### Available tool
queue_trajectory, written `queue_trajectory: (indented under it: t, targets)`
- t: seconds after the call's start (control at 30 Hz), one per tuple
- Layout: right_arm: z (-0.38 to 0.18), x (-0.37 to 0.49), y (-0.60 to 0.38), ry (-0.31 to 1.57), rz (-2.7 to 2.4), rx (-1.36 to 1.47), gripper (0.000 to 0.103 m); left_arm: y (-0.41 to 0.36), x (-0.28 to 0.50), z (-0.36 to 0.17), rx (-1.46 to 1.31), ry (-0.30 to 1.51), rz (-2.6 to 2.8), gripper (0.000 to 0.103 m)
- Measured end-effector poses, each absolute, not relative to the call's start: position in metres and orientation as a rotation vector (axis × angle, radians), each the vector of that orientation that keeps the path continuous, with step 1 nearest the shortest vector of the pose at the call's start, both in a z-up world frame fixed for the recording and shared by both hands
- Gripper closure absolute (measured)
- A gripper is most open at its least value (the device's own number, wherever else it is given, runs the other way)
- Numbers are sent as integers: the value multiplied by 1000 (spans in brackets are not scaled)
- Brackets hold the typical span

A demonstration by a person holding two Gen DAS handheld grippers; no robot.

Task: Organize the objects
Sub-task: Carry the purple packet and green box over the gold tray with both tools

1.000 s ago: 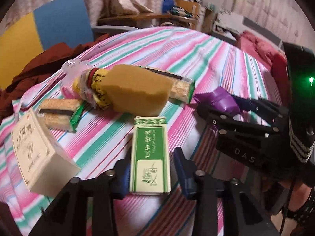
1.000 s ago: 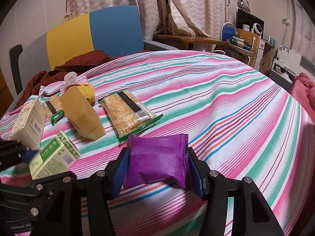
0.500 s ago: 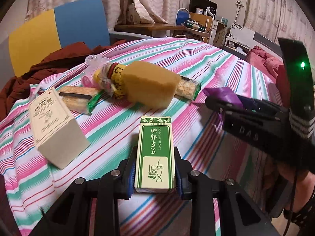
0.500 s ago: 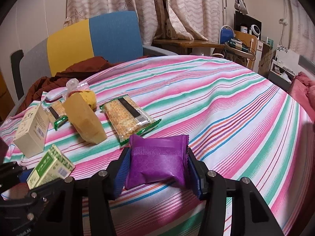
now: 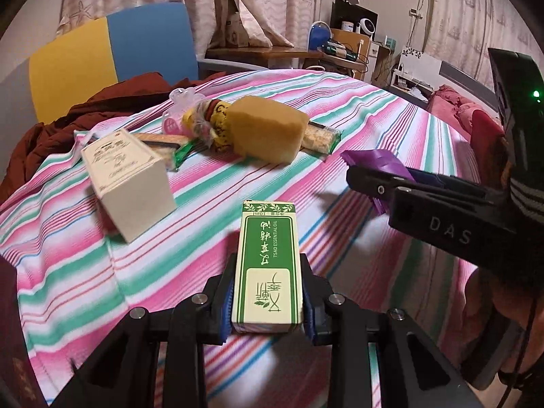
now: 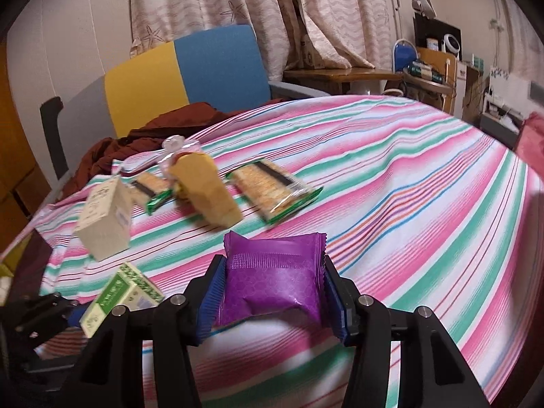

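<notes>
Both claws carry packages above the striped bench.
Left claw pinches a green box; right claw pinches a purple packet.

Both grippers — jaws clamped

Black tool arms with silver screws, ribbed blue pads, white "DAS" lettering.

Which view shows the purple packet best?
The right wrist view: the purple packet sits whole between that hand-held gripper's pads. The left wrist view shows only its edge behind the black fingers.
</notes>
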State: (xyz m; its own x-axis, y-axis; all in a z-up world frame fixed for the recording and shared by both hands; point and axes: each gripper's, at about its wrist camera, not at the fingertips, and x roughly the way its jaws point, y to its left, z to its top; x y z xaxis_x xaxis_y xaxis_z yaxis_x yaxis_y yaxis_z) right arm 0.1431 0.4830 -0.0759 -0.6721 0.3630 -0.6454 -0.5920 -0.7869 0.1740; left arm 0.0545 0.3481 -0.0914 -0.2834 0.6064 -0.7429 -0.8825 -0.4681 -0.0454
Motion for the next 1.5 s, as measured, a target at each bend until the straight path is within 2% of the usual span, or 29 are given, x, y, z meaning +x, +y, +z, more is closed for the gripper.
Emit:
queue_trajectory:
  t: [0.23,0.6,0.93,1.5]
  targets:
    - [-67,146,453,577,2457,-829,49,321,56,-81,-886,374,1916,72]
    - [-45,143,414,588,2532,-834,49,264,67,-50,-862,233,1916,72]
    - [-23,128,361,587,2682,-861,49,186,65,-15,-770,183,2018,72]
    - [1,74,218,334,3079,-1032,48,59,19,-34,-995,56,2223,72]
